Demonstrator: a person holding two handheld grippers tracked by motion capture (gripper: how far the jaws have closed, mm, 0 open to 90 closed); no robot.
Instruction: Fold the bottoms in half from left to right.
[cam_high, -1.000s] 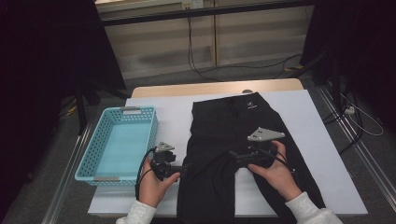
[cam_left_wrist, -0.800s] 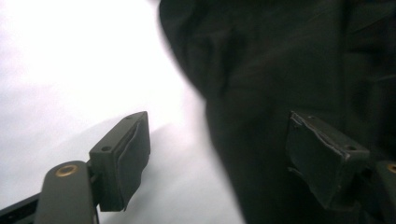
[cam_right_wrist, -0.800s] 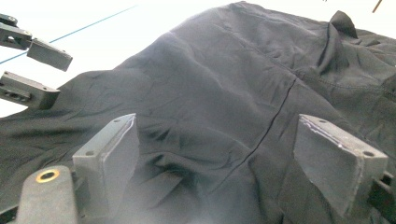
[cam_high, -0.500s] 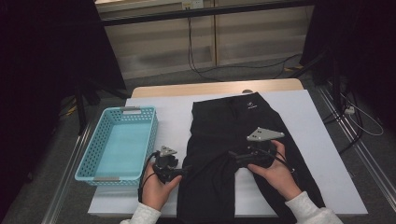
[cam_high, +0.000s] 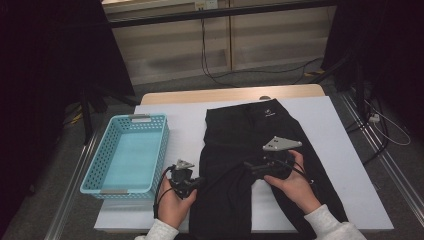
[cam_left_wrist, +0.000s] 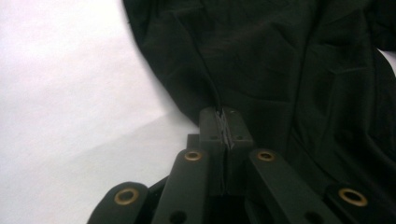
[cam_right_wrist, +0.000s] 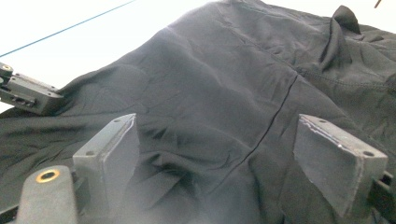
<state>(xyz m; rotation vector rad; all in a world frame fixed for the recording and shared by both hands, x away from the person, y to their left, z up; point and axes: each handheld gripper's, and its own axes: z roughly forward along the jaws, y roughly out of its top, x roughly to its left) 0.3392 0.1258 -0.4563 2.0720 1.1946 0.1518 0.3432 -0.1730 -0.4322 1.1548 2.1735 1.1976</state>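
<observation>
With your left gripper (cam_left_wrist: 225, 122) pinching the black trousers' (cam_high: 250, 145) nine-o'clock edge and right gripper (cam_right_wrist: 229, 154) gaping, you're wise lifting slowly.

Both forearms enter from the bottom edge of the high view, sleeves light-coloured. The left hand (cam_high: 172, 205) holds the left gripper (cam_high: 196, 182) low, pointing toward the right of that view. Its 2 jaws have just been closing and now meet pad to pad, pinching a thin edge of black cloth (cam_left_wrist: 280, 70). The right hand (cam_high: 295, 182) holds the right gripper (cam_high: 248, 167) pointing left, jaws spread wide, pads (cam_right_wrist: 114, 147) clear of contact.
</observation>
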